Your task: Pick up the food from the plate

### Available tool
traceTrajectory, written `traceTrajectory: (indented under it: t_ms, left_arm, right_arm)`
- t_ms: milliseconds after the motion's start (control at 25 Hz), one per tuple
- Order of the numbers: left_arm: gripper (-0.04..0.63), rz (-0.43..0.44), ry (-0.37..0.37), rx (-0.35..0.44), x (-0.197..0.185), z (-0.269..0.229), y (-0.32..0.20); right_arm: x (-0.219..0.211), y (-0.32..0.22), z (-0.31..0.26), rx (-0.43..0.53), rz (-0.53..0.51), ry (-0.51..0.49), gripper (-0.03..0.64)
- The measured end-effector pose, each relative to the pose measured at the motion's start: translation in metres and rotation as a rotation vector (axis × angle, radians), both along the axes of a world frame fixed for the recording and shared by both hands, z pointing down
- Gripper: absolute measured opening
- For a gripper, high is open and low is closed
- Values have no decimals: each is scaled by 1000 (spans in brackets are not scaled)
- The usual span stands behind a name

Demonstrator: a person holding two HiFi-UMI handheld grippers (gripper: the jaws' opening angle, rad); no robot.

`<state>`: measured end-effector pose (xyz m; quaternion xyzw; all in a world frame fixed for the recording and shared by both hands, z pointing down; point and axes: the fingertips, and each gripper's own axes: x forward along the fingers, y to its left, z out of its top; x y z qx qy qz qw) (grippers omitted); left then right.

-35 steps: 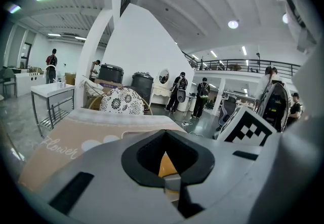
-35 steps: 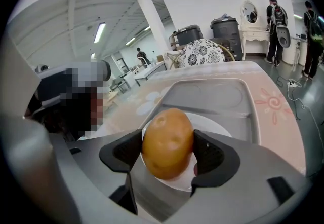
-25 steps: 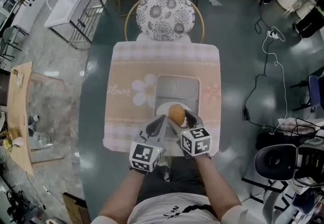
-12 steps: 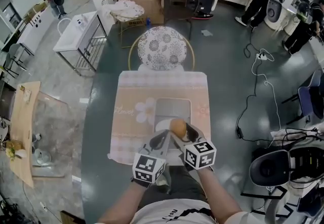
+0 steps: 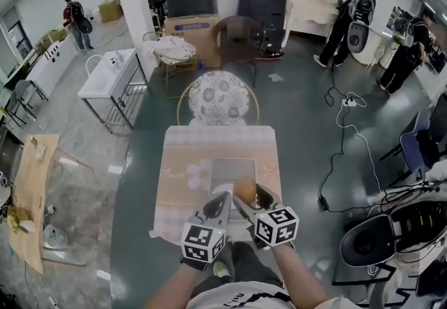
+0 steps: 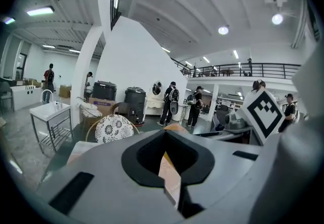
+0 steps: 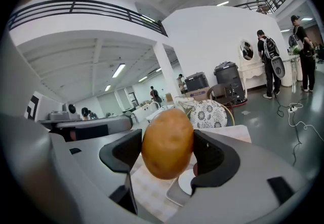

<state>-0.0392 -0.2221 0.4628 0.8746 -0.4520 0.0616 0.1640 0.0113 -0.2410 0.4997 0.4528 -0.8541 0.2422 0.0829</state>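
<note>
A golden-brown oval piece of food (image 7: 167,143) sits clamped between the black pads of my right gripper (image 7: 168,152). In the head view the food (image 5: 245,190) hangs in my right gripper (image 5: 246,193) above the near end of a grey tray (image 5: 232,166). A white plate (image 7: 188,183) lies on that tray below the food. My left gripper (image 5: 224,199) is beside it on the left, shut with nothing in it. In the left gripper view its jaws (image 6: 167,167) meet, and only the tablecloth shows through the hollow between them.
A peach checked tablecloth (image 5: 187,164) with a flower print covers the small table. A chair with a floral cushion (image 5: 218,98) stands at the far side. Cables (image 5: 349,133) trail on the floor to the right. People stand far off at the back.
The right gripper has risen a little and drawn nearer with the food in it. The left gripper stays shut beside it. The head view has tilted up to show more of the room.
</note>
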Motion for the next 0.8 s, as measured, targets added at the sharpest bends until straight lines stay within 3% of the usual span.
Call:
traceTrajectory:
  t_ms: [240,800]
  left_arm:
    - [6,7,43,59,3,-35,9]
    - [6,-12,41,109,-7,-63,25]
  right_arm:
    - [3,7,-49,89,0,-8,293]
    - [-1,27,-97,206,2,-5,293]
